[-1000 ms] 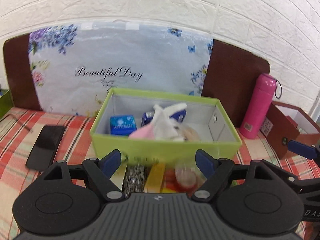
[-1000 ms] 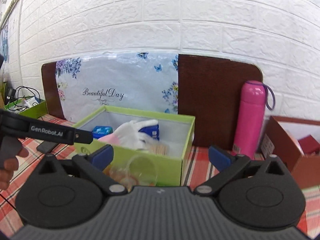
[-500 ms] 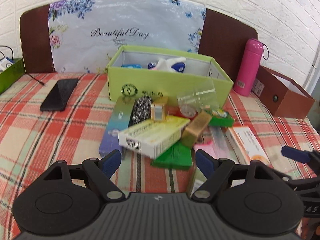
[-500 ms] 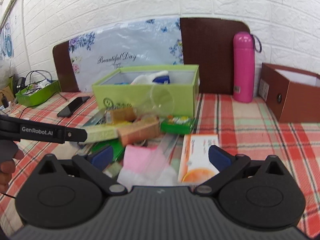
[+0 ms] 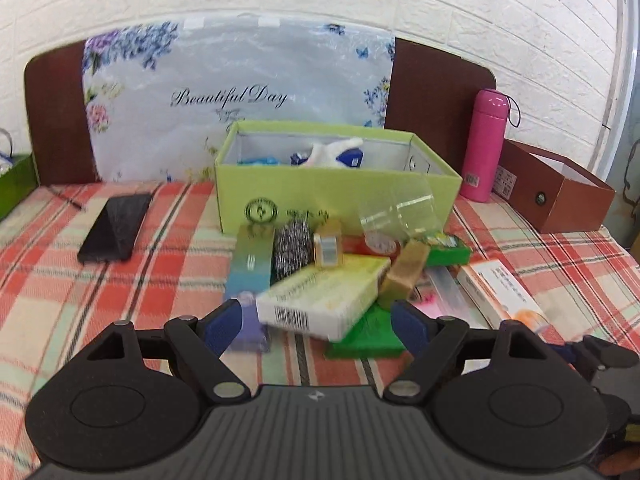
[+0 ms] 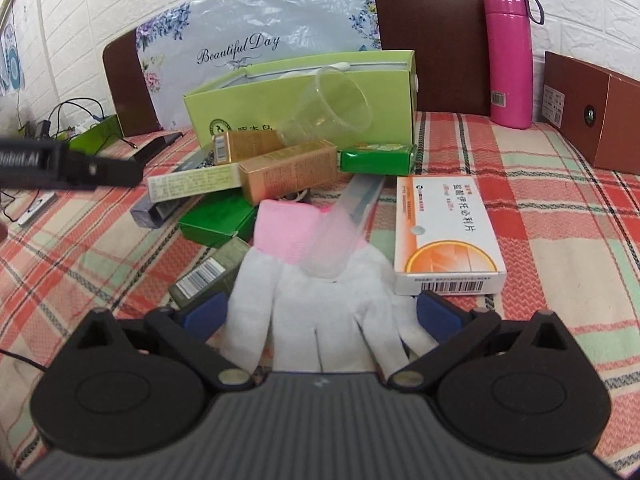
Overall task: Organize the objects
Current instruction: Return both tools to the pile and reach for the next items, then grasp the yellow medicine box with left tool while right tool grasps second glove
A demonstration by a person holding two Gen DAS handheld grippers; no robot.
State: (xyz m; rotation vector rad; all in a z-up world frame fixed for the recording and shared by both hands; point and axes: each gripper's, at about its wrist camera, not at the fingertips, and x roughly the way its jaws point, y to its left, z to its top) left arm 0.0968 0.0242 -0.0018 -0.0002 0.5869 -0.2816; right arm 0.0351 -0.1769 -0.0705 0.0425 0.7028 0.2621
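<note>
Nearest of all, the right hand-held gripper point(image 6: 318, 316) hung with its jaws spread wide over a white glove point(image 6: 320, 308) lying flat with its fingers toward the camera, the blue pads on either side of it and not pressing, so nothing was gripped; the placing suggests the glove was the next thing to be picked. A pink cloth point(image 6: 286, 226) and a clear plastic sleeve point(image 6: 340, 236) lay across the glove's cuff, which would probably drag along with it. Just beside it sat an orange-printed medicine box point(image 6: 446, 236). The left hand-held gripper point(image 5: 318, 322) was likewise open and empty, poised over a pale yellow carton point(image 5: 324, 294) resting on a green packet point(image 5: 368, 334). Beyond these the loose pile of small boxes crowded the middle of the checked cloth on the desk point(image 5: 120, 280), a clear cup point(image 6: 328, 106) tipped against the green box point(image 5: 336, 196). That box stood open toward the far edge, already holding a glove and blue packets, likely the collecting bin. A phone point(image 5: 116, 226) lay well apart toward the left edge, and a pink bottle point(image 5: 484, 144) and a brown box point(image 5: 560, 192) stood toward the far right corner.
</note>
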